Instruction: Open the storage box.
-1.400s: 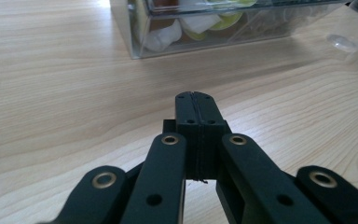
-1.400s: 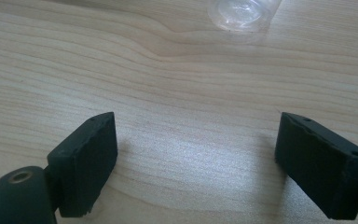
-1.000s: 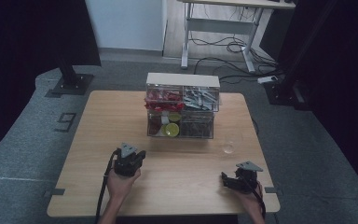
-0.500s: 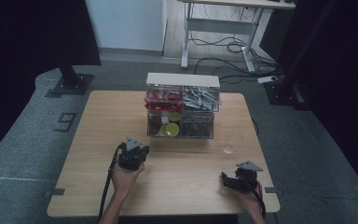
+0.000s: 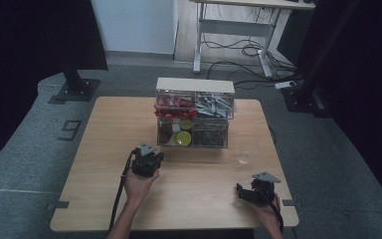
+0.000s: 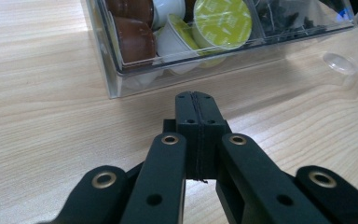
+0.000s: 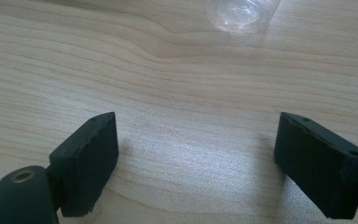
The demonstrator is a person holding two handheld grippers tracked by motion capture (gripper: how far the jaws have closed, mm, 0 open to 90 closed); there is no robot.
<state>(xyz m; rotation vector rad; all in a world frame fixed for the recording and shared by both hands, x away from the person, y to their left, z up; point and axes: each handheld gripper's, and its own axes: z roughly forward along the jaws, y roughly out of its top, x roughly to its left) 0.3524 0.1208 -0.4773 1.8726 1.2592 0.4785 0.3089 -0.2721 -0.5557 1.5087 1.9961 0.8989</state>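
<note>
Wooden table (image 5: 104,164), light grain. Clear two-tier organizer box (image 5: 193,119) standing at the table's middle, toward the far edge.

Left tool (image 5: 149,160) held in a hand (image 5: 138,185), just in front of the box's lower left corner, near but apart from it. Jaws pressed together, flat face to face, nothing between them; seen plainly in the left gripper view, left tool (image 6: 197,108) pointing at the box's front corner. Cable trailing back along the forearm.

Lower left compartment of the organizer box (image 6: 116,70): coffee capsules, brown ones (image 6: 134,39), white ones, and one with a yellow-green foil lid (image 6: 222,18) facing the front. Lower right compartment: dark loose contents, too indistinct to name. Upper tier: red items at left, grey-white items at right, kind not clear.

Right tool (image 5: 244,191) low at the table's near right corner, held in a hand (image 5: 268,211), well apart from the box. Jaws spread wide, right tool (image 7: 196,158) over bare wood, nothing between.

Small clear cup (image 5: 243,158) upright on the table, right of the box's front, between box and right tool; its base at the top of the right gripper view, clear cup (image 7: 240,14), beyond the jaws.
</note>
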